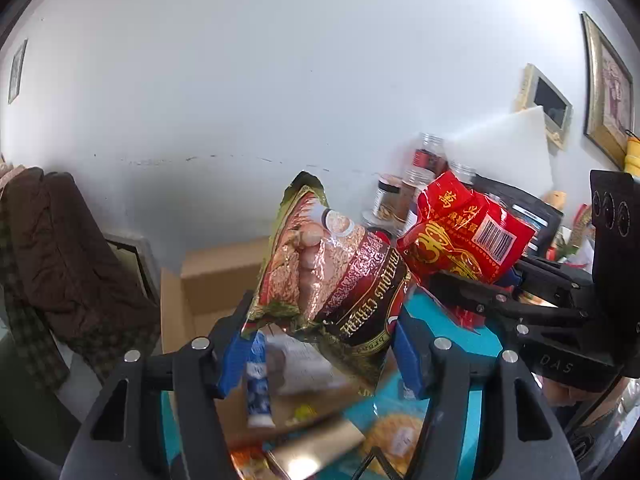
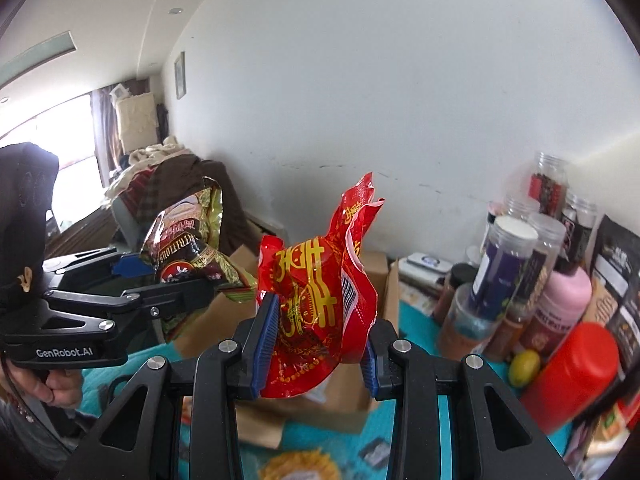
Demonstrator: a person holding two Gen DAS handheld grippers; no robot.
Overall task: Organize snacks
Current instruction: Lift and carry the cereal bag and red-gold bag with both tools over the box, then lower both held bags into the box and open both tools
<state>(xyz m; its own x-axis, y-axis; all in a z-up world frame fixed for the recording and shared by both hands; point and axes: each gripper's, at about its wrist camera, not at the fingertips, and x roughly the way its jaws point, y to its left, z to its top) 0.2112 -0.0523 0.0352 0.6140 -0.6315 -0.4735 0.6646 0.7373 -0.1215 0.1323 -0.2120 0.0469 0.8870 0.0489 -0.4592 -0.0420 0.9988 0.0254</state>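
Currently, you held one snack in each claw, both lifted clear of the table [image 2: 416, 320]. Your left claw [image 1: 320, 344] was closed on the lower part of the cereal bag [image 1: 332, 276], which stood tilted between the blue pads [image 1: 234, 356]. Your right claw [image 2: 316, 344] was clamped on the red bag [image 2: 316, 292], its crumpled top pointing up. In the left view the two bags sat just beside each other; whether they touched could not be told.

The step in hand appeared to be the carry: both snacks were picked up and not yet placed. An open box [image 1: 212, 280] lay behind the cereal bag, and it was the likely destination, though this was a judgement only. Jars [image 2: 516, 256] and bottles crowded the table's right side.

The next move called for you to bring one bag over the box opening, lower it, and part that claw only once the bag was low inside. You needed to keep the claws apart so the bags did not snag.
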